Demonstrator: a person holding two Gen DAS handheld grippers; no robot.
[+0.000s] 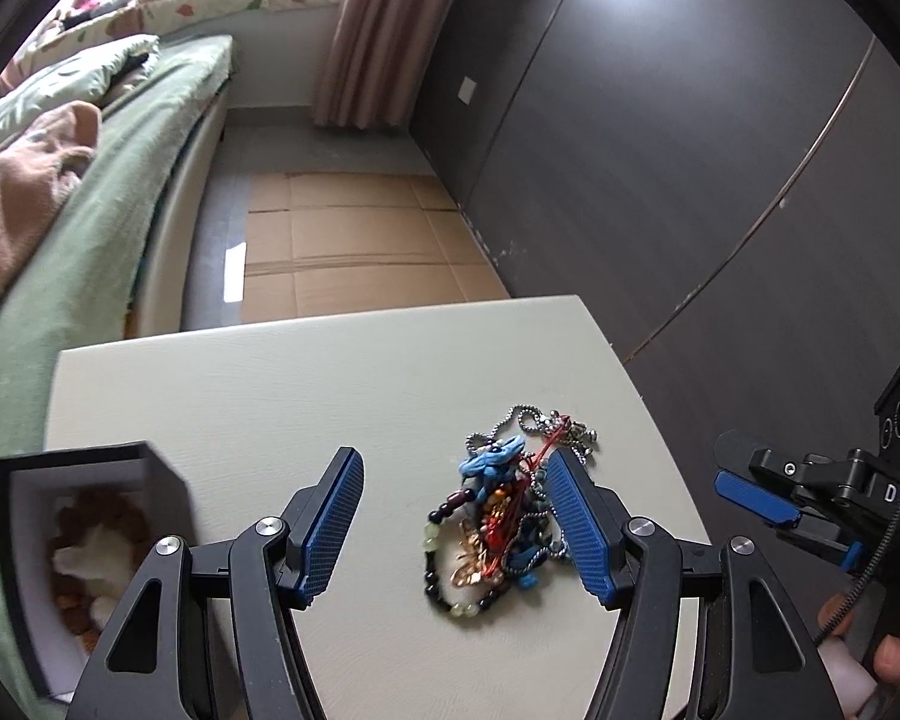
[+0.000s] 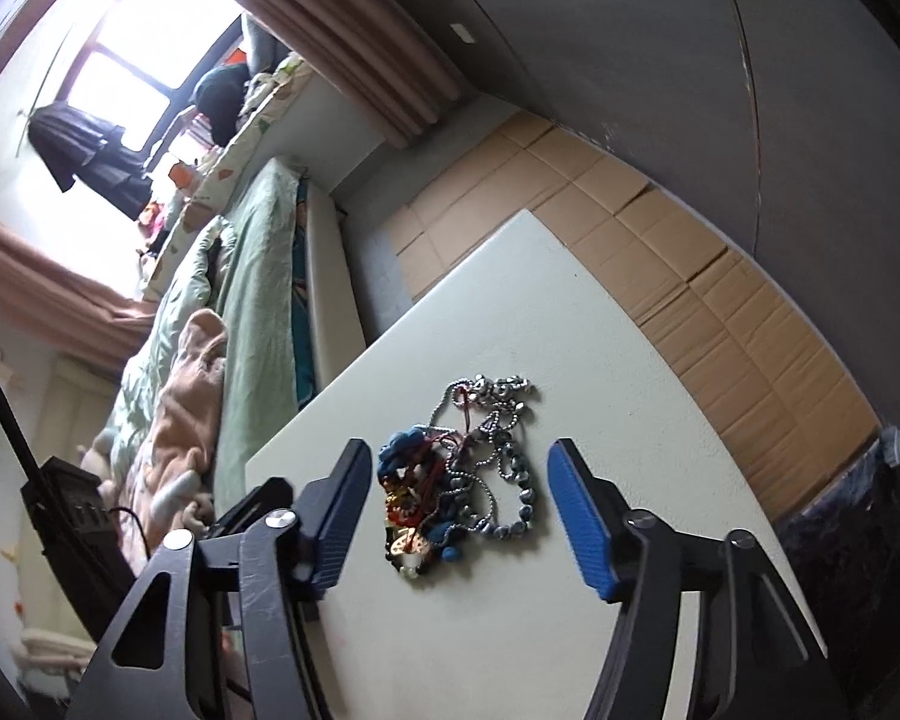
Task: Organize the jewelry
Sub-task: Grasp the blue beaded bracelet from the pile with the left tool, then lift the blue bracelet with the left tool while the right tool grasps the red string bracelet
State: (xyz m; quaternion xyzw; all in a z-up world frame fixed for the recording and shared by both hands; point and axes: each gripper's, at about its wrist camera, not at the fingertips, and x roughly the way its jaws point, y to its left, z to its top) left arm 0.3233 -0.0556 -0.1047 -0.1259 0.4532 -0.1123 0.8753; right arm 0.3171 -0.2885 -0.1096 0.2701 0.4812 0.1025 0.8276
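A tangled pile of jewelry [image 1: 501, 507] lies on the pale table [image 1: 270, 396]: silver ball chains, a blue cord piece, red string, a gold pendant and a dark bead bracelet. My left gripper [image 1: 453, 480] is open above it, its right finger at the pile's right edge. An open black jewelry box [image 1: 90, 540] with brown beads and white padding stands at the table's left. In the right wrist view the pile [image 2: 456, 474] lies between the open fingers of my right gripper [image 2: 459, 468]. The right gripper also shows in the left wrist view [image 1: 756, 501] at the right.
A bed with green bedding [image 1: 120, 180] runs along the left of the table. Flattened cardboard [image 1: 360, 240] covers the floor beyond the table's far edge. A dark wardrobe wall [image 1: 690, 150] stands to the right. A dark bag [image 2: 858, 516] sits on the floor at the right.
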